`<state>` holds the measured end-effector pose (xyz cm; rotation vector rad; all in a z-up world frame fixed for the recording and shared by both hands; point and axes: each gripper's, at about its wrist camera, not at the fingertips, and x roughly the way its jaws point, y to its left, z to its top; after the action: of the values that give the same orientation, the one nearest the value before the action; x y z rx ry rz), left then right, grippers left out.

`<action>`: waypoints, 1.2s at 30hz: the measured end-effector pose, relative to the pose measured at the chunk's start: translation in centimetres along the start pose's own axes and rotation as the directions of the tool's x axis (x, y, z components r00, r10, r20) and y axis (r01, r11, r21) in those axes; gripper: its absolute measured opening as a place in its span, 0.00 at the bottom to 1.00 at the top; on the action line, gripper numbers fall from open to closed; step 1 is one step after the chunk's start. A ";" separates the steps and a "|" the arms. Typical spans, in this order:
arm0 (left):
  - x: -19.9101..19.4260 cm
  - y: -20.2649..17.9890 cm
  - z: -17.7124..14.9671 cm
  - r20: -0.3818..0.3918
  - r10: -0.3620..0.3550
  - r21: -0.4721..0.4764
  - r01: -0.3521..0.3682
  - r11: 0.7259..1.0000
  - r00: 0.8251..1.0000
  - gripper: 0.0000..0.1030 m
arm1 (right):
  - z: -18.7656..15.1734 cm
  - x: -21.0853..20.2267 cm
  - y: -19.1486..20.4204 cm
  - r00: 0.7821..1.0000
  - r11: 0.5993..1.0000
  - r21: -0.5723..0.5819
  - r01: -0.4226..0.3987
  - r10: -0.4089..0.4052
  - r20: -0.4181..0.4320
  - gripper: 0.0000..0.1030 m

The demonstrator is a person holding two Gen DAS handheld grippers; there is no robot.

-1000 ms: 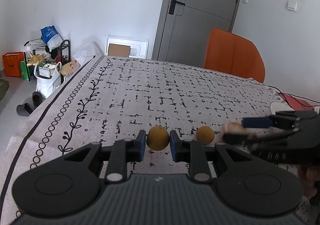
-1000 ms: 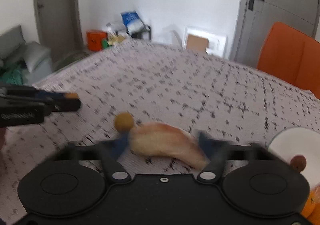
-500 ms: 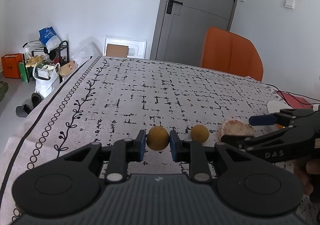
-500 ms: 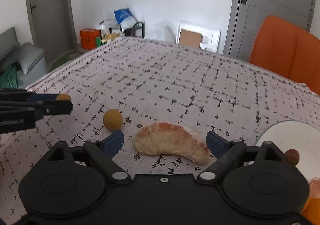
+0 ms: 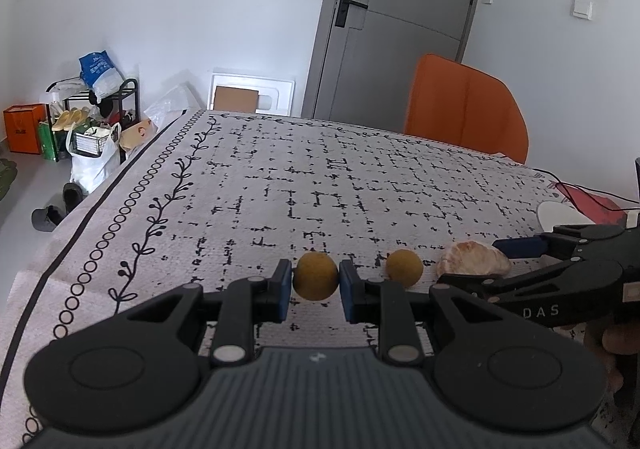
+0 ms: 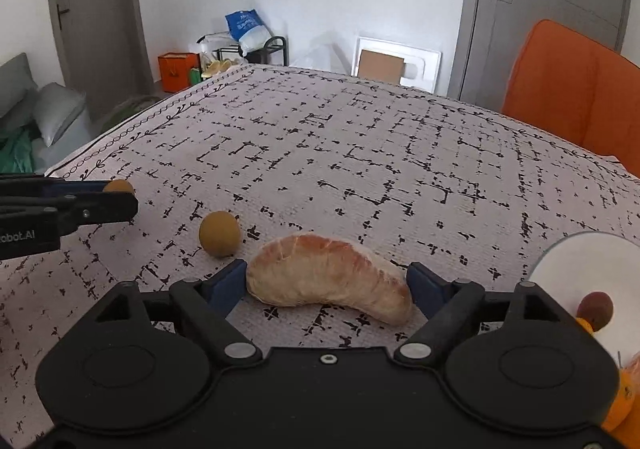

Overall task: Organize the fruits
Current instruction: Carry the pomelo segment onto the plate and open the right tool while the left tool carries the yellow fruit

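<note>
The right gripper [image 6: 326, 283], blurred in motion a second ago, has settled low with its jaws wide open either side of the peeled pinkish pomelo segment [image 6: 330, 283] on the patterned tablecloth [image 6: 360, 153], not yet squeezing. The left gripper [image 5: 315, 283] still pinches a small round yellow-brown fruit [image 5: 315, 276]; a second like fruit [image 5: 404, 267] lies just right. The white plate [image 6: 576, 269] waits far right.

Pale cloth table cover [image 6: 360, 169] printed with broken black grid marks and a vine border; two round ochre-yellow fruits [image 5: 315, 276] [image 5: 404, 267]; pink-orange peeled citrus segment [image 6: 328, 277]; white plate [image 6: 580, 265]; orange chair [image 5: 464, 109]
</note>
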<state>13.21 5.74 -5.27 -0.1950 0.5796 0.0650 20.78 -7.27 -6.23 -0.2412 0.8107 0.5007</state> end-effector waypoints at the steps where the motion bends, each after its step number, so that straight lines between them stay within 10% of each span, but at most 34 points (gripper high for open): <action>1: 0.0 -0.1 0.0 0.001 -0.002 0.002 0.002 1.000 1.000 0.23 | 0.0 -0.3 0.0 1.000 1.000 0.001 0.003 -0.003 0.010 0.80; 13: 0.0 -2.4 0.5 0.012 -0.041 0.036 0.041 0.999 0.999 0.23 | 0.4 -5.2 -2.8 0.986 0.995 0.063 0.072 -0.081 0.149 0.80; 36: 1.7 -9.9 1.5 0.003 -0.155 0.149 0.153 0.977 0.988 0.23 | -3.6 -8.7 -11.1 0.944 0.943 0.208 0.258 -0.293 0.154 0.80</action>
<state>16.55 -3.63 -3.32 -0.0938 0.5506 -0.1271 19.14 -21.06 -2.05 -0.1311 0.6253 0.1766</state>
